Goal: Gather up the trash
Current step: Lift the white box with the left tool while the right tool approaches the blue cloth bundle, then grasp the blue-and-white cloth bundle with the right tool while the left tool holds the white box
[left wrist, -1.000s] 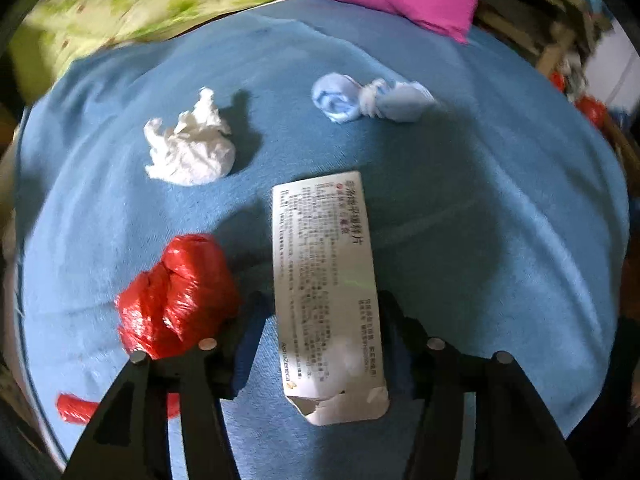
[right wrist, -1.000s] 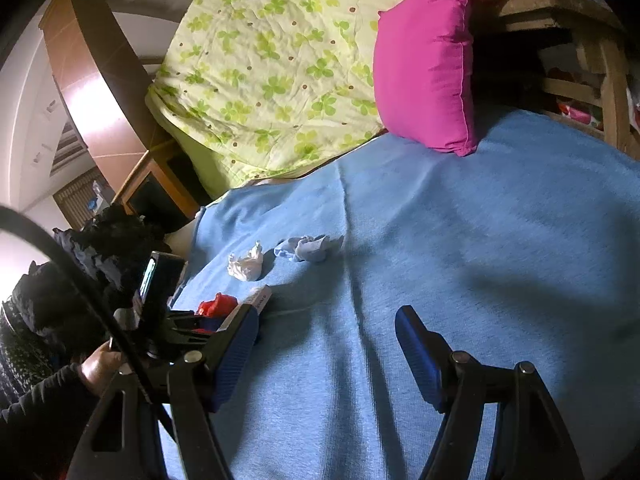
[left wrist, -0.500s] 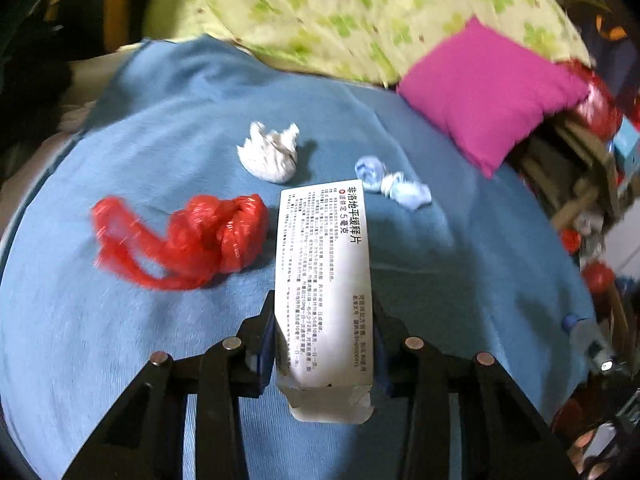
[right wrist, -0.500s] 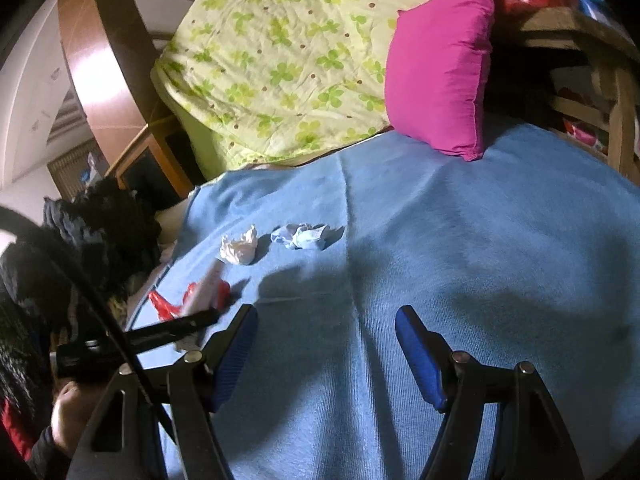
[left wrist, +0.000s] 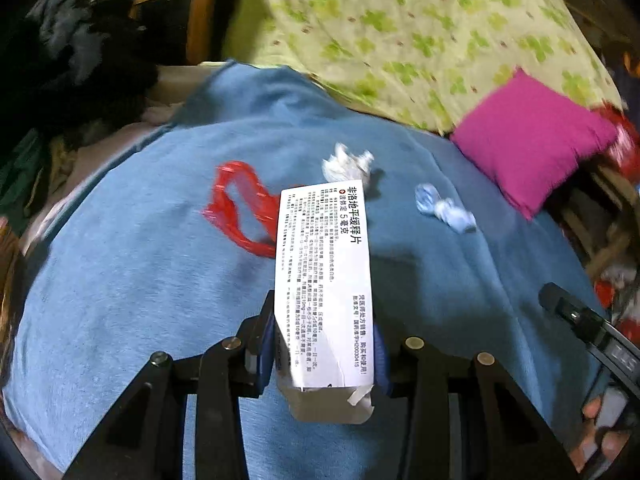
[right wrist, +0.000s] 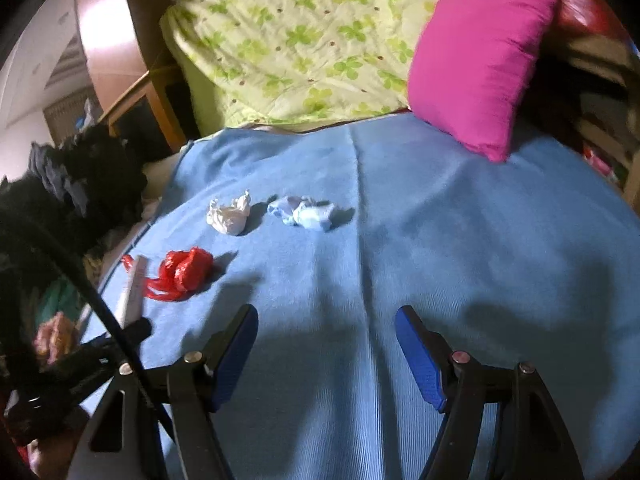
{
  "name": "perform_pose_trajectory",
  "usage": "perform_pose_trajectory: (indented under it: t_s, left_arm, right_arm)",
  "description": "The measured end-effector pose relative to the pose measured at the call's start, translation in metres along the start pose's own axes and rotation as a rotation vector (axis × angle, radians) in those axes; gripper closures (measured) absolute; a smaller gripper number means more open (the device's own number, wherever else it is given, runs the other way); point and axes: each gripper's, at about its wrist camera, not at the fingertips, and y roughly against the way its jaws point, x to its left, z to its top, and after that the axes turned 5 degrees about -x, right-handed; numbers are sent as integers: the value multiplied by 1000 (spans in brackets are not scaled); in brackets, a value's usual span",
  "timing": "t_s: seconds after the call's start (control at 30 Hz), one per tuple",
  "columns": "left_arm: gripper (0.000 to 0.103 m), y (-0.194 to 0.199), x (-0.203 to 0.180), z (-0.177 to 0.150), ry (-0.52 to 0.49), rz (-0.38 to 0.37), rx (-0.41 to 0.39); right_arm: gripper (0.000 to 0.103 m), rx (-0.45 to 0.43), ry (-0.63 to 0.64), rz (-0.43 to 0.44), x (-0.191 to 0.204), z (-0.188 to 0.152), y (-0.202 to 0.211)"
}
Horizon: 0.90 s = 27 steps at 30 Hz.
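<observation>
My left gripper (left wrist: 322,332) is shut on a white medicine box (left wrist: 324,280) with printed text, held off the blue blanket (left wrist: 120,280). Beyond it lie a red plastic bag (left wrist: 236,208), a crumpled white tissue (left wrist: 346,166) and a light blue wad (left wrist: 444,208). In the right wrist view my right gripper (right wrist: 326,320) stands open and empty above the blanket. The red bag (right wrist: 184,270), the tissue (right wrist: 230,216) and the blue wad (right wrist: 304,212) lie ahead of it to the left. The box (right wrist: 132,292) shows edge-on at the far left.
A pink pillow (right wrist: 476,68) and a green floral quilt (right wrist: 300,40) lie at the blanket's far end. Dark clothing (right wrist: 80,184) is piled off the left edge by a wooden frame (right wrist: 160,80). Wooden furniture and red items (left wrist: 616,148) stand at the right.
My left gripper closed on the box, lifted it and pulled back while rolling; the red bag now lies farther off. My right gripper shifted and rolled, still open, so the trash sits nearer its middle.
</observation>
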Motion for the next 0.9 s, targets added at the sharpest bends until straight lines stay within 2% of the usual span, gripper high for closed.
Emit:
perform_pose_trajectory:
  t_s: [0.13, 0.3, 0.43, 0.6, 0.63, 0.73, 0.8, 0.83, 0.9]
  left_arm:
    - [61, -8, 18, 5, 76, 32, 7]
    - [61, -20, 7, -1, 40, 9, 56]
    - [61, -18, -2, -3, 11, -4, 48]
    - [61, -22, -8, -5, -9, -17, 68]
    - [61, -23, -10, -7, -14, -21, 73]
    - [61, -25, -14, -9, -30, -27, 81]
    - [61, -27, -16, -10, -36, -31, 88]
    - [61, -27, -17, -11, -40, -32, 90]
    - [61, -28, -18, -11, -45, -34, 91]
  right_arm:
    - [28, 4, 61, 4, 10, 28, -34]
    - [28, 55, 98, 3, 19, 62, -88]
    - [29, 124, 140, 11, 27, 70, -127]
    - [29, 166, 158, 2, 30, 68, -155]
    - [31, 177, 163, -2, 30, 68, -161]
    - [57, 225, 164, 4, 30, 65, -175]
    - [61, 224, 175, 2, 31, 63, -177]
    - [68, 223, 182, 2, 32, 63, -177]
    - [71, 219, 189, 12, 33, 61, -175]
